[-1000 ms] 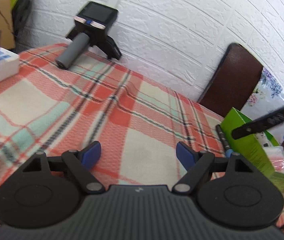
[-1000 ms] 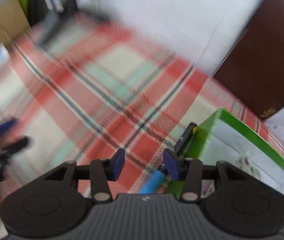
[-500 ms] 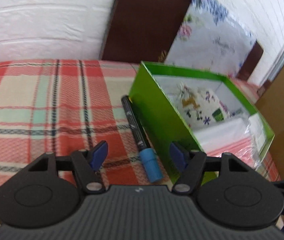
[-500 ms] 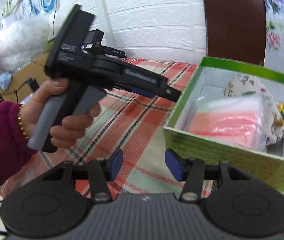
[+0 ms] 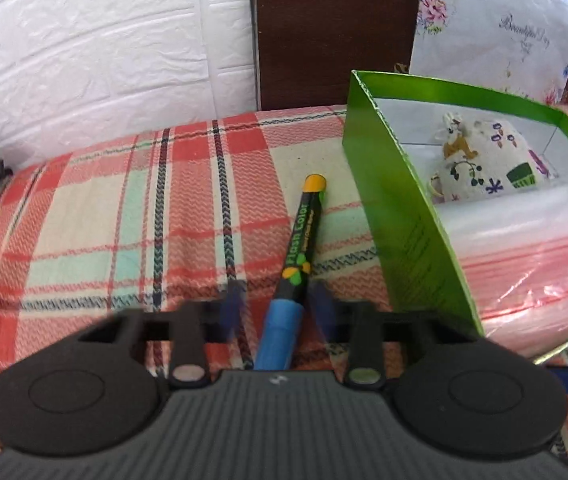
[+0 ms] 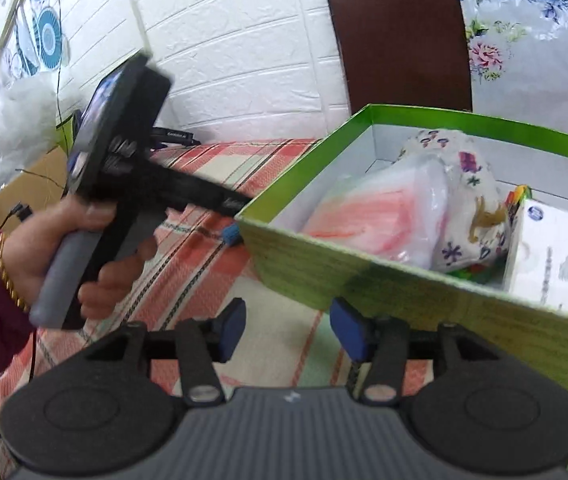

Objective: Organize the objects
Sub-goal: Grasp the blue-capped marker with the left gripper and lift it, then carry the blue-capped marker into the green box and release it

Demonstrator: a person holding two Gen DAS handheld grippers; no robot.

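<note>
Left gripper pads motion-blurred.

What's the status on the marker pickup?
Left gripper jaws closing, marker between them, pads blurred, contact unclear. Right gripper open, empty, by the box. Marker lies on the cloth beside the box wall; nothing blocking.

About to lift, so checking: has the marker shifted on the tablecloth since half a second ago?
No. The marker still lies beside the green box wall, blue cap nearest the left gripper, whose jaws are closing around it.
</note>
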